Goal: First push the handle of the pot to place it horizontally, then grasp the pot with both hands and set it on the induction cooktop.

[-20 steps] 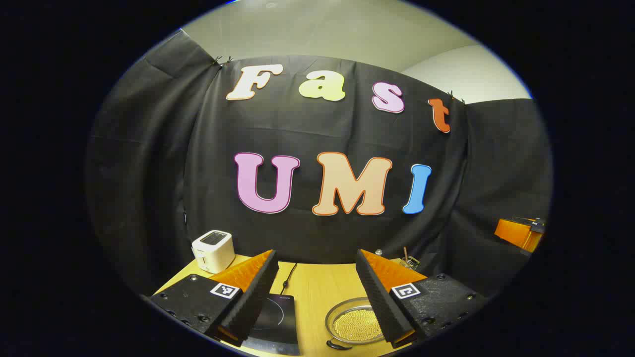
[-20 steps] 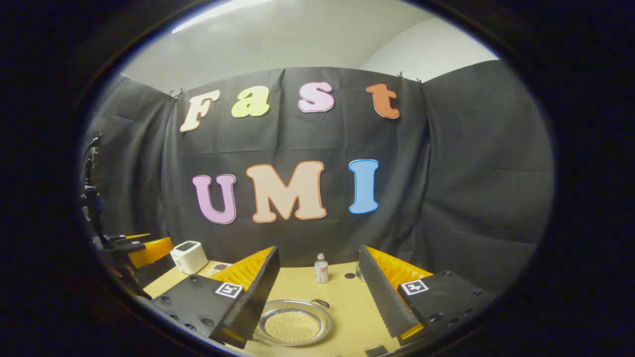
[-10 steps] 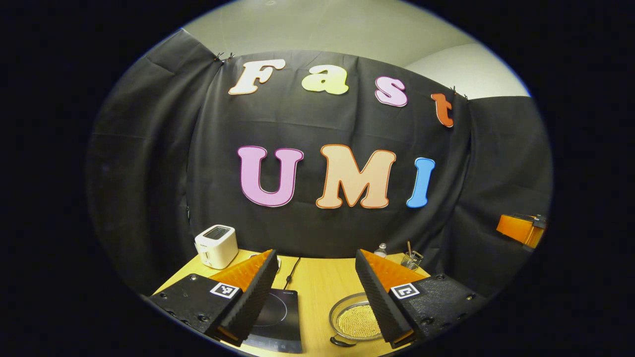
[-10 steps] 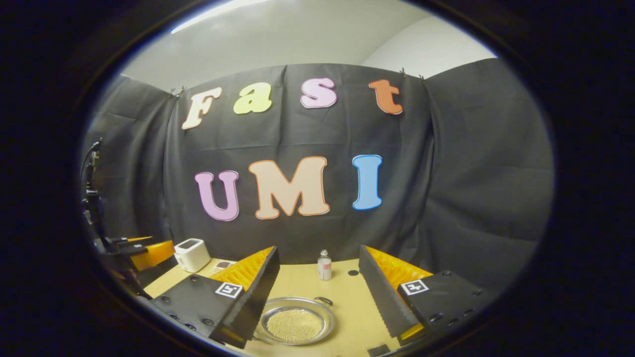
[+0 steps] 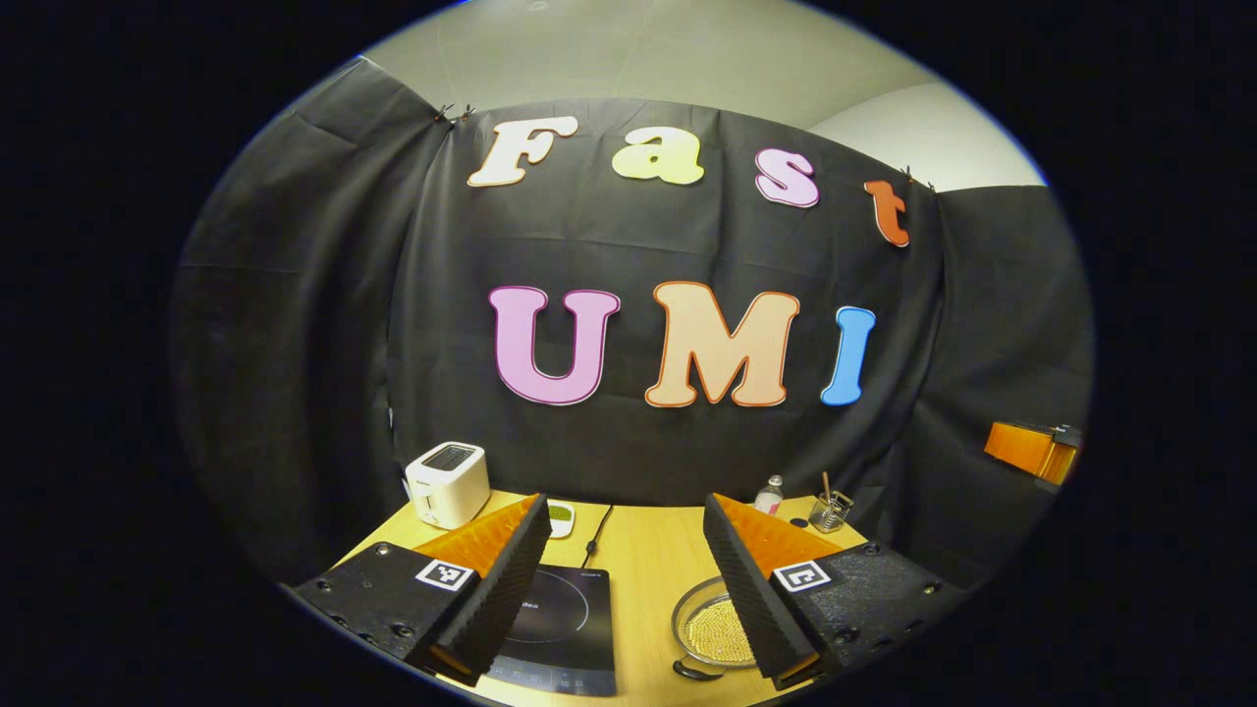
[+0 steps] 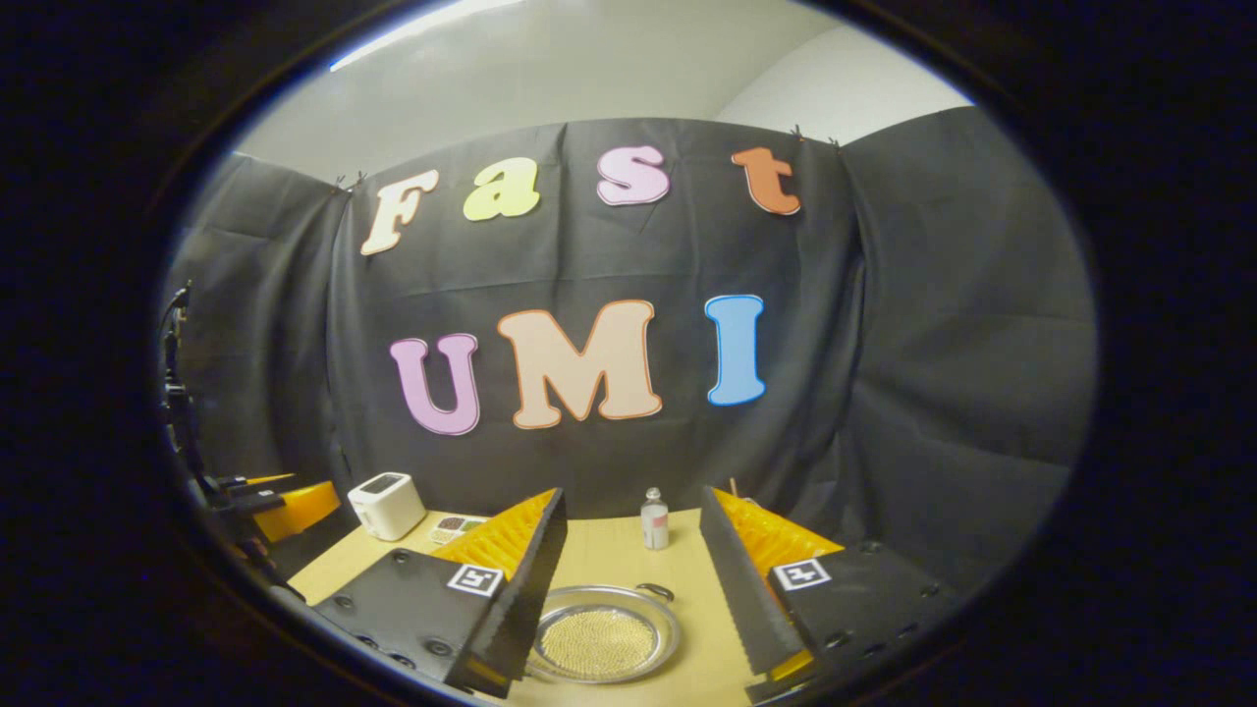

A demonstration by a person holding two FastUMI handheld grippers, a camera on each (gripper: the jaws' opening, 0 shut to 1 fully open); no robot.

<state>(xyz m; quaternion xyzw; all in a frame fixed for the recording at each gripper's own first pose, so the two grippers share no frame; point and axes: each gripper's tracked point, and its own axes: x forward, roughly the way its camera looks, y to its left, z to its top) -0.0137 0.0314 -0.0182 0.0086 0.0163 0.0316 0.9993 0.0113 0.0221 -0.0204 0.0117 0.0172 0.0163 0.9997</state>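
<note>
The pot [image 5: 709,628] is a shallow metal pan full of small yellow beads, with a dark handle [image 5: 692,673] at its near side. It sits on the wooden table [image 5: 638,550], to the right of the black induction cooktop [image 5: 565,628]. My left gripper [image 5: 624,503] hangs open above the table, and its right finger hides part of the pot. In the right gripper view the pot [image 6: 601,643] lies between the fingers of my right gripper [image 6: 630,494], which is open. A dark handle [image 6: 655,591] shows at the pot's far rim.
A white toaster [image 5: 447,483] stands at the back left, with a small dish [image 5: 558,516] beside it. A bottle [image 5: 771,494] and a cup of sticks [image 5: 833,511] stand at the back right. The other gripper [image 6: 285,496] shows at the left of the right gripper view.
Both views have tilted down a little, so more of the table shows. In the left gripper view the cooktop and pot have slid to the right. Both grippers stay open.
</note>
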